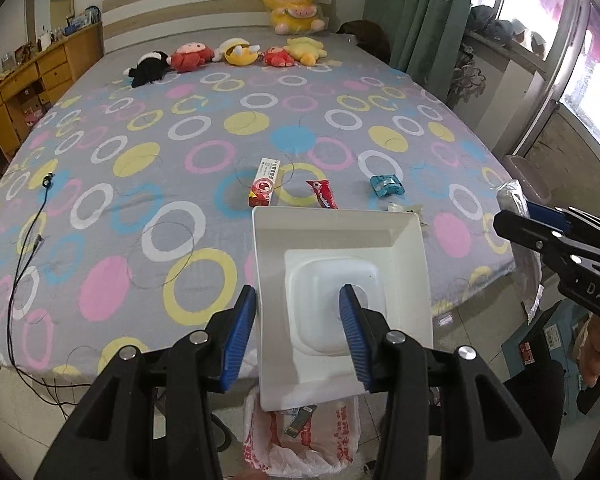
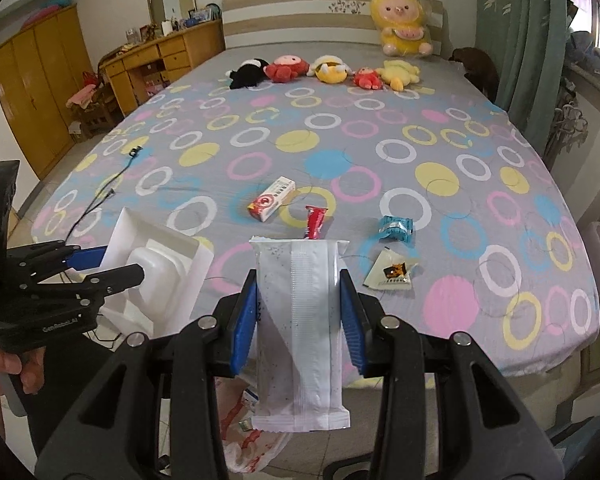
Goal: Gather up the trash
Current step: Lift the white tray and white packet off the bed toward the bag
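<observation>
At bed foot, both hands loaded. Left gripper (image 1: 298, 334) is clamped on a white tray (image 1: 340, 236), one pad outside its wall, the other inside. Right gripper (image 2: 298, 328) pinches a white wrapper (image 2: 300, 320) hanging flat between the pads. Both loads sit above the bin bag (image 1: 300, 444) on the floor at 6 o'clock; it already holds scraps, so I'd judge some collecting done and these two ready to drop.

Left on the bed (image 1: 140, 200): red-white box (image 1: 265, 184), red sachet (image 1: 322, 194), blue packet (image 1: 386, 186), and a cream sachet (image 2: 392, 274) at 2 o'clock in the right view. Plush toys by the headboard are probably not trash.

Room: trash lies near the foot edge, easy reach. Bed edge runs just above the bag mouth, which looks narrow next to the tray, though most of it is hidden. Cable (image 1: 24, 248) trails off the edge at 9 o'clock. Grippers sit near each other.
</observation>
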The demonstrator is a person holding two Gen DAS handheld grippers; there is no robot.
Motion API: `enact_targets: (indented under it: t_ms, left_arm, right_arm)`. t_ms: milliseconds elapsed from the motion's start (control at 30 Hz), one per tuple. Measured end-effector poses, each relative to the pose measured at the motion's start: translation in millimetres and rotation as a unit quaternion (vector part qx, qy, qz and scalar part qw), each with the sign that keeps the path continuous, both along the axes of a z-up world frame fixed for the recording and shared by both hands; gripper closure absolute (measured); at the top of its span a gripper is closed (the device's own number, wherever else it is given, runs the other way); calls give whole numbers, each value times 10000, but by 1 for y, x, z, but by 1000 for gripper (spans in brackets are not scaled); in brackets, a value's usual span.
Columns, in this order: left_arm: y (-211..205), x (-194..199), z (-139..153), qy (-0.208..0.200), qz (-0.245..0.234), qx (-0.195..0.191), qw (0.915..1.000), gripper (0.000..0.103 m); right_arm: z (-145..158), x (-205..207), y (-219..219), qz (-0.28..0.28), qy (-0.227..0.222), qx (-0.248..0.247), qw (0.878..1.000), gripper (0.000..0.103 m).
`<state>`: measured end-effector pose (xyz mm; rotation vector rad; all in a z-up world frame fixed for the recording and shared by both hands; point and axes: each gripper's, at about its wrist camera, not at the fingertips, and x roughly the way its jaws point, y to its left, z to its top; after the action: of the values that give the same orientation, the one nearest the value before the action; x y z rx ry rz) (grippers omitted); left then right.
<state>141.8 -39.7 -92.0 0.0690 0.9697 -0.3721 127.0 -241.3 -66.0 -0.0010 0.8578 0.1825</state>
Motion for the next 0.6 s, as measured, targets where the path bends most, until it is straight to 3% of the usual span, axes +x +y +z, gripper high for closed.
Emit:
enact_targets:
  t_ms: [333, 600]
  left_arm:
    - [17, -58, 22, -334, 5, 70, 9994, 60]
    - [33, -88, 29, -603, 179, 277, 9976, 60]
  right_arm:
    - [17, -67, 16, -25, -317, 77, 9995, 65]
    - [4, -112, 39, 135, -319, 31, 9994, 65]
